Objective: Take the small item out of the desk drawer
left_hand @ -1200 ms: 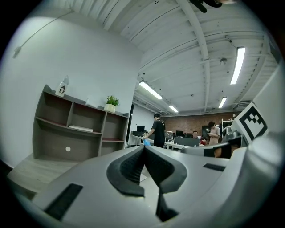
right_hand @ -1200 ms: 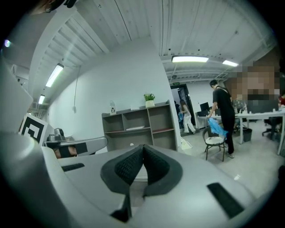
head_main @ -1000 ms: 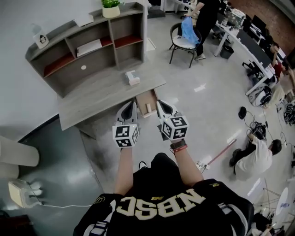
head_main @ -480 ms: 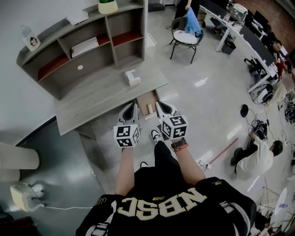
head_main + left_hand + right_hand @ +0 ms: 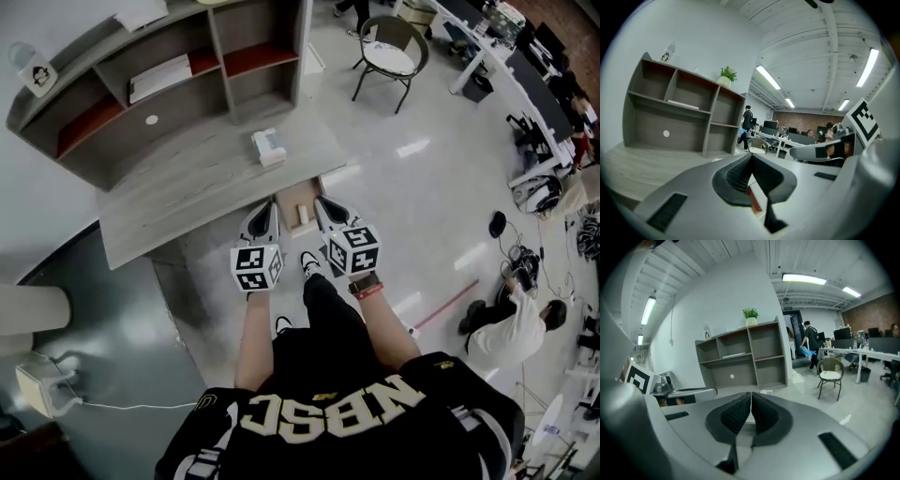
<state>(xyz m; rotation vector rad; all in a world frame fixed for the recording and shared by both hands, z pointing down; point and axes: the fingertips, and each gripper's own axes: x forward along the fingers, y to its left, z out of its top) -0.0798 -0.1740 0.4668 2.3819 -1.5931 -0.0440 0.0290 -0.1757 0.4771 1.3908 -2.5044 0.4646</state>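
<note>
In the head view, the grey desk (image 5: 197, 192) has a shallow wooden drawer (image 5: 292, 196) pulled out at its front right. A small pale item (image 5: 302, 217) stands inside it. My left gripper (image 5: 271, 203) hovers at the drawer's left side and my right gripper (image 5: 320, 201) at its right side, both pointing toward the desk. In the left gripper view, the left gripper (image 5: 751, 158) has its pads together with nothing between them. The right gripper (image 5: 751, 401) looks the same in its own view: shut and empty.
A tissue box (image 5: 269, 146) lies on the desk top. A shelf hutch (image 5: 178, 80) rises at the back of the desk. A black chair (image 5: 391, 58) stands on the floor to the right. A person (image 5: 511, 328) sits on the floor far right, beside a red stick (image 5: 448, 304).
Both grippers and the head have moved forward toward the desk, so the drawer now lies right between the gripper tips. Both jaws stay shut. The standing person has left the head view.
</note>
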